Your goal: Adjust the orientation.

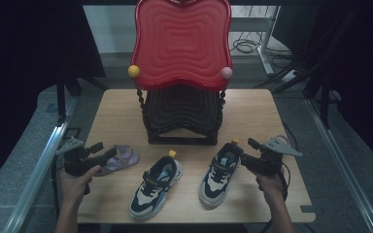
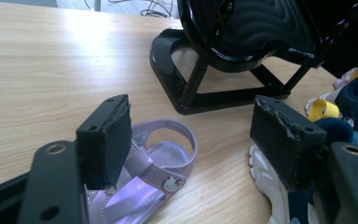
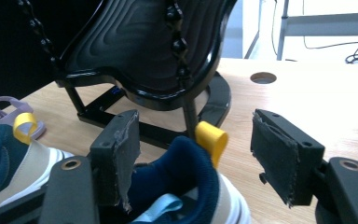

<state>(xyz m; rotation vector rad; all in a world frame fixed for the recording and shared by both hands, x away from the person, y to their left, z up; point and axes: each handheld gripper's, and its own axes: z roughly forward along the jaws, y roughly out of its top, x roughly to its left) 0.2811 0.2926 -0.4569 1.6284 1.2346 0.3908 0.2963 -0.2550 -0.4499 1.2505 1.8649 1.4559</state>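
On the wooden counter (image 1: 252, 109) stood a two-tier rack, its red upper tray (image 1: 182, 41) above a black lower tray (image 1: 182, 114) on a black frame, and three shoes lay in a row in front of it. The left hand-held gripper (image 1: 108, 153) hovered at the left end of the row with its jaws spread apart and nothing pinched between them; in the left gripper view its pads (image 2: 114, 140) stood over the purple sandal (image 2: 154, 172), which lay flat on the counter just below and between them, without either pad pressing on it. The same sandal (image 1: 121, 159) appeared in the high view near the left edge of the counter, in front of the rack's left corner. The right hand-held gripper (image 1: 243, 155) was at the heel of the right sneaker (image 1: 218, 175), its jaws likewise wide apart; in the right gripper view the navy heel collar (image 3: 182, 182) with its yellow pull loop (image 3: 212, 140) sat between the two pads, with a clear gap to the right-hand pad. Whether the left-hand pad touched the collar could not be told. The left sneaker (image 1: 155, 187) lay between the sandal and the right sneaker, toe toward the person, apart from both grippers.
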